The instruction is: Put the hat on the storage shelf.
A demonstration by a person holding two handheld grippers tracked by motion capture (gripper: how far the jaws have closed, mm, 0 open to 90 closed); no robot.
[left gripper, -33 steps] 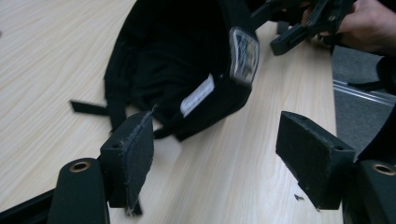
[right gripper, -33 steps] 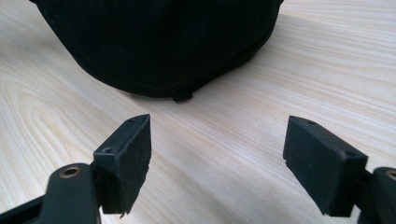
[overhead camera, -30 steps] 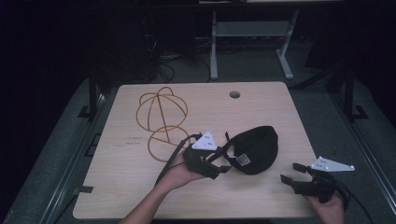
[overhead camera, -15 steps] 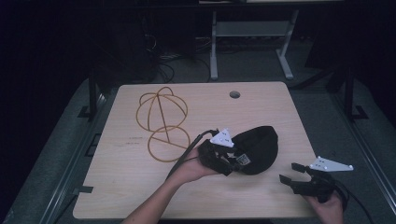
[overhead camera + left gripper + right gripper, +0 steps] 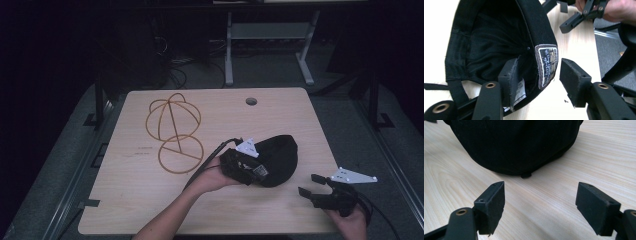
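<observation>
In the high view the left tool (image 5: 243, 167) covers the near edge of the black cap (image 5: 277, 157), so its grip cannot be read there. In the left tool view the cap's upper part is cut off by the frame, the small print on the woven label (image 5: 546, 65) is illegible, and the white tag (image 5: 520, 92) sits half hidden behind a pad.

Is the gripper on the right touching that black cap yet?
Apart. In the right gripper view, bare wood lies between the open right gripper and the black cap. The high view shows the same gap on the table.
</observation>
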